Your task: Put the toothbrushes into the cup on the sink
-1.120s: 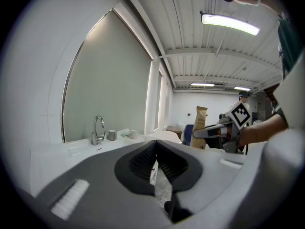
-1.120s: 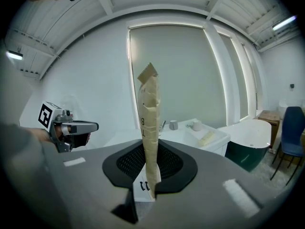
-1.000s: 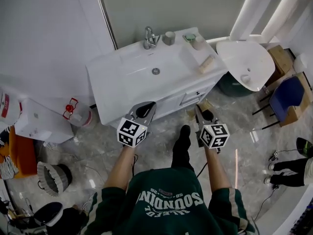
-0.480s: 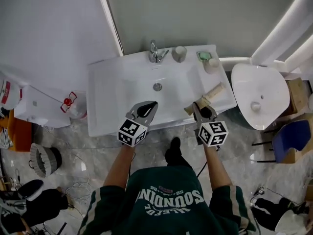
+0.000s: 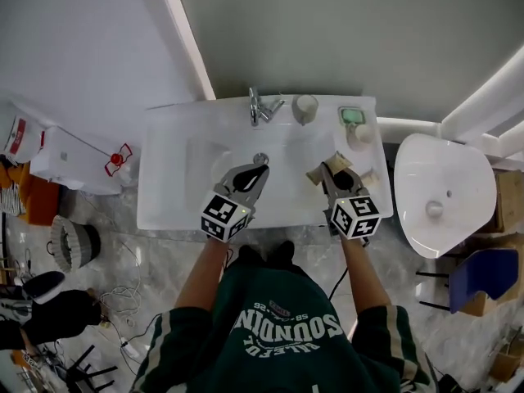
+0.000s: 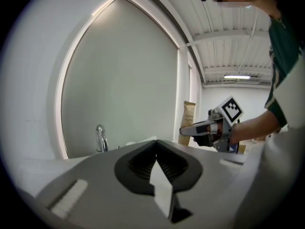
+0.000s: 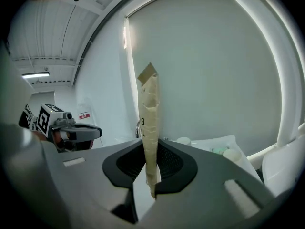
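My right gripper [image 5: 330, 169] [image 7: 150, 144] is shut on a tan paper-wrapped toothbrush [image 5: 322, 171] [image 7: 148, 113], which stands upright between the jaws. It hovers over the right side of the white sink [image 5: 172, 195]. The cup [image 5: 305, 109] [image 7: 182, 140] stands on the sink's back ledge, right of the faucet [image 5: 258, 105] [image 6: 101, 138], beyond both grippers. My left gripper [image 5: 255, 173] [image 6: 156, 143] is shut with nothing in it, above the basin near the drain. A second tan packet [image 5: 370, 174] seems to lie on the counter, partly hidden behind the right gripper.
A green soap dish [image 5: 352, 115] and a white jar [image 5: 359, 135] sit at the sink's back right. A white toilet bowl [image 5: 442, 199] stands to the right, with a blue chair [image 5: 479, 277] beyond. White boxes [image 5: 74, 158] and a basket [image 5: 74, 244] lie on the floor at left.
The person has stepped up to the sink. Both grippers went from above the floor in front of the vanity to above the basin. The right gripper kept the paper packet.
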`<state>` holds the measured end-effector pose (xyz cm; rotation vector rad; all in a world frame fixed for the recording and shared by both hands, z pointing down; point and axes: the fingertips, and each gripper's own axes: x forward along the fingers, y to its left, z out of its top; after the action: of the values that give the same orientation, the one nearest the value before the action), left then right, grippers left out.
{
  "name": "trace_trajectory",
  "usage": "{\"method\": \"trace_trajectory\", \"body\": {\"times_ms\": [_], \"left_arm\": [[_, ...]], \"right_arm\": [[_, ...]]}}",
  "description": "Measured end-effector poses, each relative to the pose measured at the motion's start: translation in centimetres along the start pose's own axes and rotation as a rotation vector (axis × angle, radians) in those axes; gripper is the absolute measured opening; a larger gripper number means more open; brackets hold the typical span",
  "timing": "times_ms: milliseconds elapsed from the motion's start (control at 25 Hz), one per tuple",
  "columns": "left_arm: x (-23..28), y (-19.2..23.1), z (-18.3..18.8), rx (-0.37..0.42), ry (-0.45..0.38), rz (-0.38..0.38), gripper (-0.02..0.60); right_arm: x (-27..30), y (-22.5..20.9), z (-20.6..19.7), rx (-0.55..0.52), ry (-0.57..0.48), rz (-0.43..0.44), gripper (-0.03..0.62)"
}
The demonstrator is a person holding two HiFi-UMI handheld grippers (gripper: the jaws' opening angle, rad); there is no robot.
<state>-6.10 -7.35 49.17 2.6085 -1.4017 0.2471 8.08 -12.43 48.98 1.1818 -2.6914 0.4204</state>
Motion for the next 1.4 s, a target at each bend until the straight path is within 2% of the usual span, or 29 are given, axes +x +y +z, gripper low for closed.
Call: {"method": "trace_trajectory", "body": {"times_ms": [360,1040,1400], "left_arm": [[4.0,3.0,1.1,-0.031,-0.039,0.018,0.051],[8.5,4.8,0.1,-0.073,-0.004,-0.012,0.051],[8.5,6.5,-0.7,-0.096,0.017,0.019,0.051]], "right_arm": [[4.1,-1.8,0.5,-0.005,0.013,0.027,0.051],[7.1,-4.7,-0.6,0.009,0.064,0.02,0.051],[12.3,-7.3,3.9,-0.048,0.016,0.02,0.051]]}}
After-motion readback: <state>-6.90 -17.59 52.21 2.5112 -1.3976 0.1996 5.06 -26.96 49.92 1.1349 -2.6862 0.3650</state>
